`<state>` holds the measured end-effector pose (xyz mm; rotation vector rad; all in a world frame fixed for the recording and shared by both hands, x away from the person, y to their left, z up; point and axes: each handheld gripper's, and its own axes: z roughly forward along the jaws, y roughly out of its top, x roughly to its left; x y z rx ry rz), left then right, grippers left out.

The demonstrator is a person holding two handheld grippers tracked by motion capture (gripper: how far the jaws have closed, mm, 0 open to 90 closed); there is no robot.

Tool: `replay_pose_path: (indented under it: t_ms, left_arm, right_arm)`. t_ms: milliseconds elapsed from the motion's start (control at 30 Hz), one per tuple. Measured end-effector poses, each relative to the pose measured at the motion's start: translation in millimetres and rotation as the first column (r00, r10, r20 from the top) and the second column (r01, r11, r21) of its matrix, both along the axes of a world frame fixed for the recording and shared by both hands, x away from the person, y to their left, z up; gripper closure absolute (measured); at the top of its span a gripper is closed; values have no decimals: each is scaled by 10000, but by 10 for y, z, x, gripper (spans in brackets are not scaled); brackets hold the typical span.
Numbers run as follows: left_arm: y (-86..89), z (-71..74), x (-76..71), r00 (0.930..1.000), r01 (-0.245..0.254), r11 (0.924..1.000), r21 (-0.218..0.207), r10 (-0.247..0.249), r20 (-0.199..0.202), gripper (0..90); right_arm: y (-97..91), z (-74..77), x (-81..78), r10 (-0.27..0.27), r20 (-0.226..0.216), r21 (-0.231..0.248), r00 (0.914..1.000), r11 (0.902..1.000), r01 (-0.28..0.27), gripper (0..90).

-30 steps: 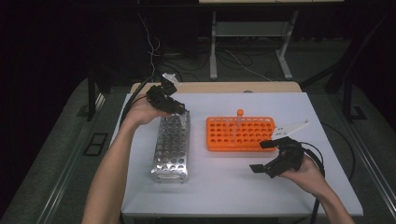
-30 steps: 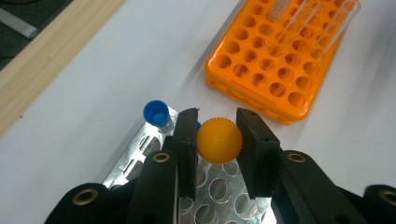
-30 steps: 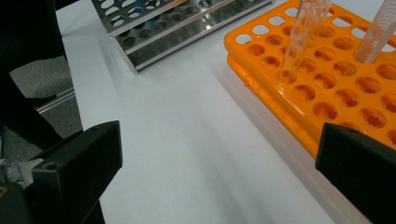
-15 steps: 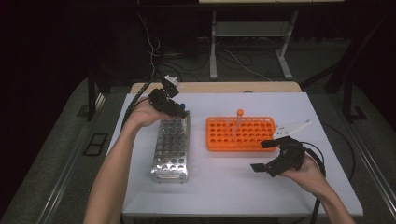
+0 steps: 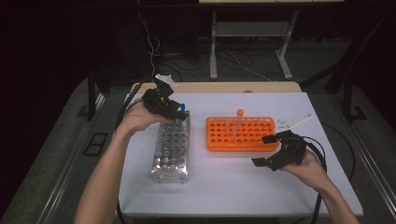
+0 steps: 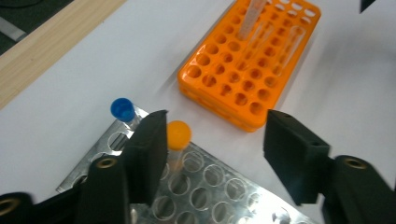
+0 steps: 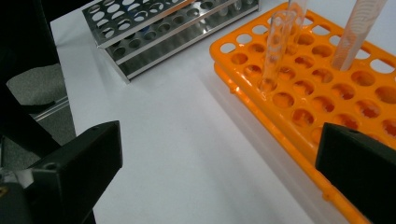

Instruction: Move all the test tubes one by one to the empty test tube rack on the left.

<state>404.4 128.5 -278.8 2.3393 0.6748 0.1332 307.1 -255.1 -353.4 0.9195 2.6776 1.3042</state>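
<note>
My left gripper (image 5: 175,112) hovers over the far end of the metal tube rack (image 5: 170,149). Its jaws have just been opening and now stand apart (image 6: 217,128). An orange-capped tube (image 6: 179,133) stands in a rack hole between them, close beside one jaw and not squeezed. In the corner hole beyond is a blue-capped tube (image 6: 122,108). My right gripper (image 5: 264,150) rests open at the near right corner of the orange rack (image 5: 238,135), nothing between its jaws (image 7: 222,140). The orange rack holds an orange-capped tube (image 5: 239,116) and clear tubes (image 7: 275,46).
The two racks sit side by side on a white tabletop (image 5: 233,186). A white plastic piece (image 5: 292,122) lies just right of the orange rack. A wooden strip (image 5: 224,87) runs along the table's far edge. Cables trail from both grippers.
The left gripper has shifted slightly over the far end of the metal rack. The right hand has stayed where it was.
</note>
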Motion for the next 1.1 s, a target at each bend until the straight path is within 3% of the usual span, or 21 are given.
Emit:
replay_pose_path:
  t_ms: [233, 567, 1100]
  left_arm:
    - [18, 82, -187, 9996, -242, 9990, -374, 247, 104, 217]
    - [9, 71, -415, 9991, -408, 9972, -619, 416, 116, 0]
    - [120, -95, -682, 9985, -497, 9934, -1037, 519, 187, 0]
  right_arm:
    - [8, 98, 115, 66, 61, -47, 10000, 10000, -66, 2]
    - [4, 177, 283, -101, 97, -145, 9999, 9998, 102, 2]
    - [76, 139, 662, -254, 161, -309, 9995, 9992, 259, 3]
